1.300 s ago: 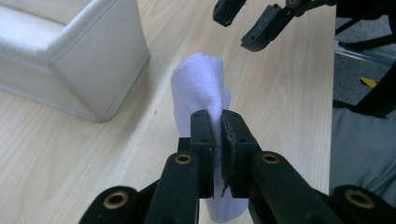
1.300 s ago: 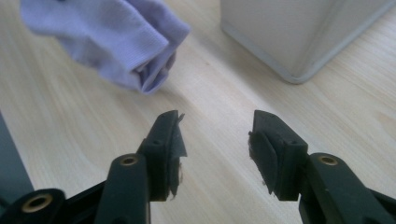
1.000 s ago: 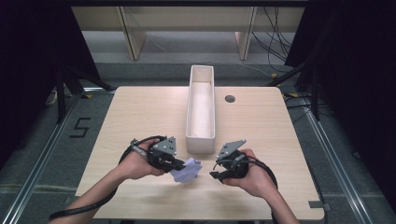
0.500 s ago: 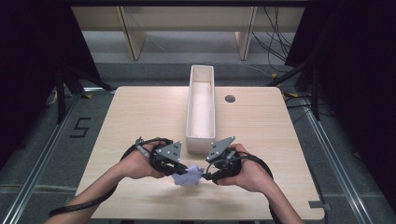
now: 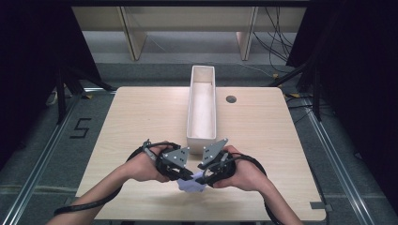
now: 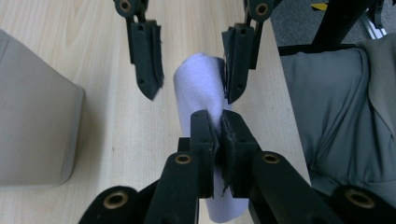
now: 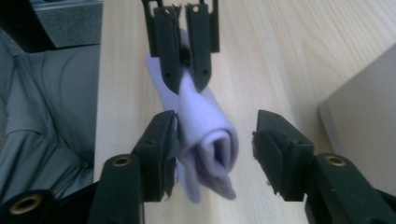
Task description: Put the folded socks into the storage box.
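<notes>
A rolled lilac cloth (image 5: pixel 192 185) hangs just above the near edge of the wooden table (image 5: pixel 141 117). My left gripper (image 5: pixel 187 176) is shut on one end of it; in the left gripper view its jaws (image 6: pixel 216 128) pinch the cloth (image 6: pixel 201 84). My right gripper (image 5: pixel 202 178) faces it from the right. Its jaws (image 7: pixel 217 126) stand open around the other end of the cloth (image 7: pixel 208 140) and have just been closing. One pad touches the roll; the other stands clear. The left gripper (image 7: pixel 187 79) shows beyond, clamped on the cloth.
A long white bin (image 5: pixel 191 108) runs away from me down the table's middle, its near end just beyond the grippers (image 6: pixel 32 107). A dark round hole (image 5: pixel 231 99) lies to its right. Grey-clad legs (image 7: pixel 46 116) sit under the table's near edge.
My right gripper has moved left to the cloth and now brackets its free end. The left gripper has held still with the cloth in it.
</notes>
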`<state>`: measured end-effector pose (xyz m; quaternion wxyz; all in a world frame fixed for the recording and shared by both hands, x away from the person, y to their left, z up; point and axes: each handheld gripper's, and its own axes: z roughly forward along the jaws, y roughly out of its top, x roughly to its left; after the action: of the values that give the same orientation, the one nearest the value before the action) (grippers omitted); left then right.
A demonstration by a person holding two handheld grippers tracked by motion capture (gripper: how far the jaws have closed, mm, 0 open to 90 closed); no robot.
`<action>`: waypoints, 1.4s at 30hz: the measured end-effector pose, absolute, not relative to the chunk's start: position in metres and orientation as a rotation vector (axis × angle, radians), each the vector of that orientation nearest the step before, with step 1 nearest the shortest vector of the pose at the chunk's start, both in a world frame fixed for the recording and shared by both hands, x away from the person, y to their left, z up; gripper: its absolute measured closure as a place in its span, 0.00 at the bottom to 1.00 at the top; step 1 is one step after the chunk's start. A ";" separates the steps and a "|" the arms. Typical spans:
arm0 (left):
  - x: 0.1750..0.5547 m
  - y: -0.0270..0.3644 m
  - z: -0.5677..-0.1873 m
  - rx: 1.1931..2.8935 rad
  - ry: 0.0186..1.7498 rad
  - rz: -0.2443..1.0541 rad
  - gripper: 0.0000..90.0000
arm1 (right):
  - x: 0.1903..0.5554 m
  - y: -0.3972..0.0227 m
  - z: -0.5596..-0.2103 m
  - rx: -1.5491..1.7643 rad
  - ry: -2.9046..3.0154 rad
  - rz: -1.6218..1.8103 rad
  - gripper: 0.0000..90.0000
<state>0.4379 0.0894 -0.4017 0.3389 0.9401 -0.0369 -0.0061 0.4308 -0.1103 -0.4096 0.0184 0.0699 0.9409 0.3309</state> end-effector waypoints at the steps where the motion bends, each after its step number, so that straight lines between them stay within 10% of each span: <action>1: 0.438 0.089 -0.402 2.442 -0.101 -0.021 0.93 | 0.431 -0.110 -0.410 0.196 2.916 1.039 0.59; 16: 0.439 0.088 -0.398 2.418 -0.093 0.007 0.89 | 0.428 -0.111 -0.413 0.143 2.938 1.056 0.91; 25: 0.436 0.116 -0.390 2.270 0.184 0.130 0.52 | 0.437 -0.127 -0.404 0.317 2.852 1.091 0.91; 42: 0.425 0.172 -0.412 2.126 0.507 0.211 0.39 | 0.456 -0.141 -0.388 0.472 2.758 1.138 0.90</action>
<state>0.4251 0.1718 -0.4122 0.4555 0.8620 0.2054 0.0856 0.4556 -0.1407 -0.3880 0.0604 0.1560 0.9114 0.3759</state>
